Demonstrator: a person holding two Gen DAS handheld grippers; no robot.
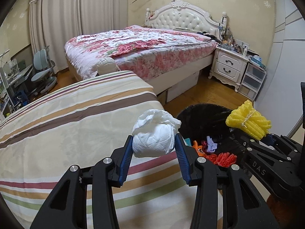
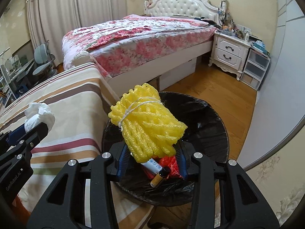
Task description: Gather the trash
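Note:
My left gripper (image 1: 154, 143) is shut on a crumpled white tissue ball (image 1: 154, 133), held over the edge of the striped bed (image 1: 66, 126), just left of the bin. My right gripper (image 2: 152, 150) is shut on a bundle of yellow foam netting (image 2: 146, 122) tied with white string, held above the black-lined trash bin (image 2: 209, 122). The bin holds red netting (image 2: 171, 164), a small bottle (image 2: 160, 176) and other scraps. In the left wrist view the yellow netting (image 1: 247, 120) and right gripper (image 1: 266, 139) hang over the bin (image 1: 200, 114). The tissue ball (image 2: 38, 116) shows at left in the right wrist view.
A floral-covered bed (image 1: 143, 49) with a white headboard stands behind. A white nightstand (image 1: 228, 64) and plastic drawers (image 1: 251, 80) sit at right by a grey wardrobe wall. A desk chair (image 1: 42, 70) and desk stand at far left. Wooden floor (image 2: 219, 87) lies beyond the bin.

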